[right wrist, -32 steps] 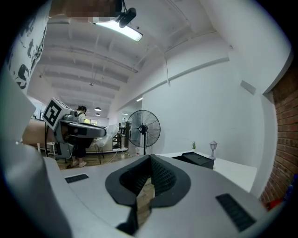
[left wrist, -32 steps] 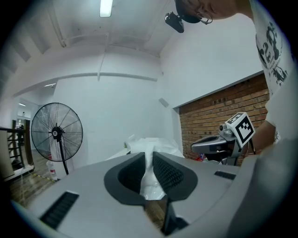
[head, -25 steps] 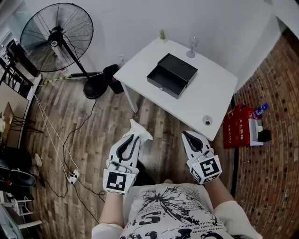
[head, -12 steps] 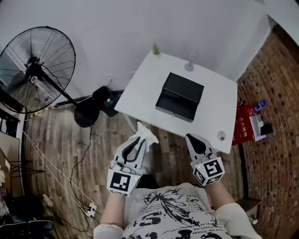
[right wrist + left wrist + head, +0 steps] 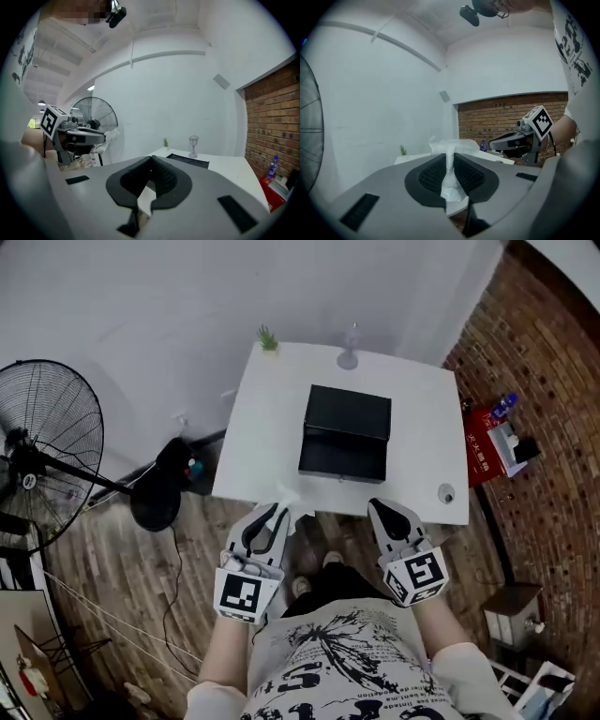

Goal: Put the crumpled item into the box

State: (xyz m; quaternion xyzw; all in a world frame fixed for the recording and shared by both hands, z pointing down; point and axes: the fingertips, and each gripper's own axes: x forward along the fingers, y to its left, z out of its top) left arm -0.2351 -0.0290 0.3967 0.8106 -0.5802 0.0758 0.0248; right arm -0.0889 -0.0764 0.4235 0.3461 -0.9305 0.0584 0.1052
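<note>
A crumpled white tissue (image 5: 289,500) (image 5: 451,161) is pinched in my left gripper (image 5: 275,513) (image 5: 450,161), whose jaws are shut on it just short of the table's near edge. The black box (image 5: 345,432) (image 5: 189,161) stands open on the white table (image 5: 267,446), a little ahead of both grippers. My right gripper (image 5: 382,510) (image 5: 151,164) is held beside the left one, level with it, its jaws shut with nothing between them. In the right gripper view the left gripper (image 5: 79,137) shows at the left with the tissue (image 5: 111,136) at its tip.
A small green plant (image 5: 268,337) and a clear stemmed glass (image 5: 350,351) stand at the table's far edge. A small round object (image 5: 446,493) lies near the front right corner. A standing fan (image 5: 47,457) is at the left, a red box (image 5: 491,442) by the brick wall at the right.
The view has swung so the table now lies straight ahead and closer. Both grippers have come up to its near edge, the tissue still held in the left one.
</note>
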